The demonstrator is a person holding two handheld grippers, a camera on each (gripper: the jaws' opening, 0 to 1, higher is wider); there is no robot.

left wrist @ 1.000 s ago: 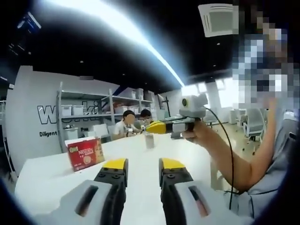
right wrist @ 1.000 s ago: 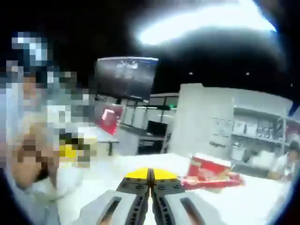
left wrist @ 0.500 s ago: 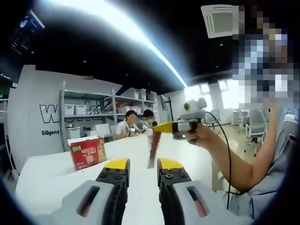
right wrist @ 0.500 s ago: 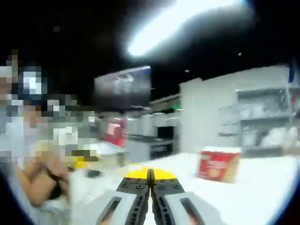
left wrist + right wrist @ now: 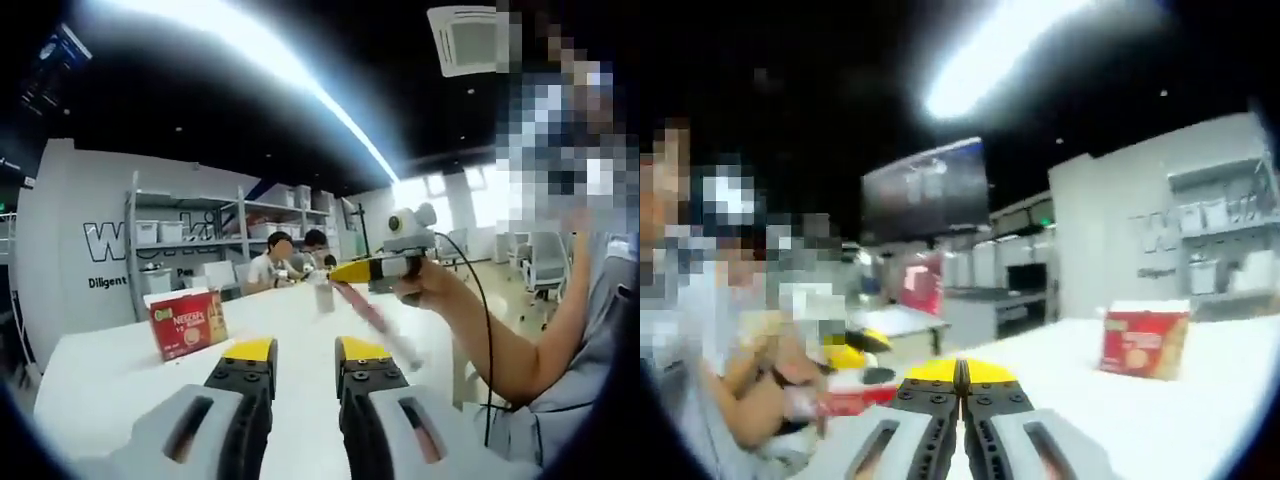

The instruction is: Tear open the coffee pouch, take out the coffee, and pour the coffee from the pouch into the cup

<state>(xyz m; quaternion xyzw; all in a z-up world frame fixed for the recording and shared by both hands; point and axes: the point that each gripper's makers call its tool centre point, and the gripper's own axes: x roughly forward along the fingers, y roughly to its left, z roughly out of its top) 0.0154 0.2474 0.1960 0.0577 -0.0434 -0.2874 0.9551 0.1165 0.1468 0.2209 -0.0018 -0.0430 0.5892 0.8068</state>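
Note:
My left gripper [image 5: 305,352] stands open over the white table [image 5: 110,375], with nothing between its yellow-tipped jaws. In the left gripper view a hand holds my right gripper [image 5: 340,270] above the table to the right. It is shut on a long coffee sachet [image 5: 375,320], which hangs blurred and slanted down to the right from its tip. A small cup [image 5: 321,297] stands on the table behind it. In the right gripper view my right gripper [image 5: 960,372] has its jaws pressed together, and the left gripper [image 5: 852,354] shows blurred at the left.
A red coffee box [image 5: 185,325] stands on the table's left part, and it is the red coffee box [image 5: 1143,341] at right in the right gripper view. Two seated people [image 5: 270,268] are at the table's far end. Shelving [image 5: 180,235] lines the wall behind.
The sachet hung straight down from the right gripper half a second ago; it has swung out to the right. The right gripper view has panned, shifting the red box rightward.

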